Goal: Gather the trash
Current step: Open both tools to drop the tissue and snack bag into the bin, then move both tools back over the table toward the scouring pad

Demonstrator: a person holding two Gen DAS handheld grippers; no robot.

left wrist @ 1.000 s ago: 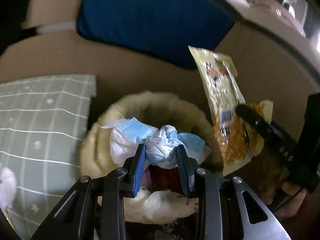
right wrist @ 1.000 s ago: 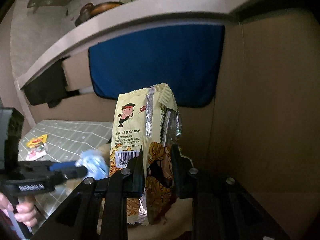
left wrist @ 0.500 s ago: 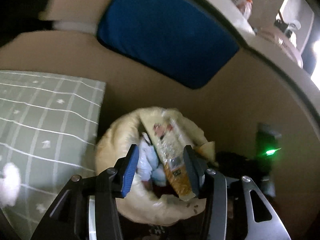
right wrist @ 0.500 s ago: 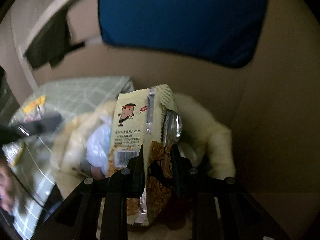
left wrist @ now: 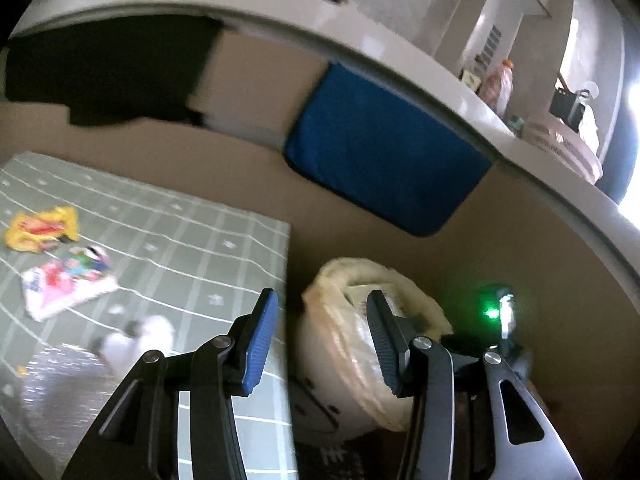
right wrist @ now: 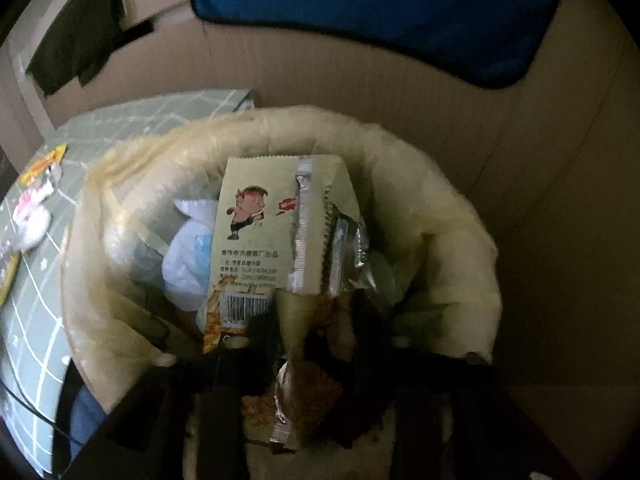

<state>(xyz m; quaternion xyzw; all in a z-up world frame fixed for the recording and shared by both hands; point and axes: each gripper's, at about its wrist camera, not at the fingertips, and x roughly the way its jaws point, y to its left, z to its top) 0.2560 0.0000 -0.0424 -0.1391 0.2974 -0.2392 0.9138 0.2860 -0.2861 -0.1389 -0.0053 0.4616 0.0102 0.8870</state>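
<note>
Your right hand-held gripper [right wrist: 304,364] points steeply down into the trash bin [right wrist: 452,216], whose mouth is lined with a pale yellowish bag. Its jaws are opening, and the snack wrapper [right wrist: 276,232] stands between them, leaning up and away from the fingers toward the far side of the bin; the fingers sit in deep shadow, so you cannot tell whether the pads touch the foil. Just left of the wrapper, inside the bin, lies a crumpled white-and-blue tissue wad [right wrist: 188,256].

Your left hand-held gripper [left wrist: 320,332] is open and holds nothing. It hangs above the gap between the green checked surface [left wrist: 192,240] and the trash bin [left wrist: 360,320]; the bin shows past its right finger, near and to the right.

On the surface, far left of that gripper, a yellow wrapper [left wrist: 40,232] and a pink-and-white wrapper [left wrist: 68,284] lie close together. Nearer, a white crumpled scrap [left wrist: 132,340] sits blurred just left of the left finger.
</note>
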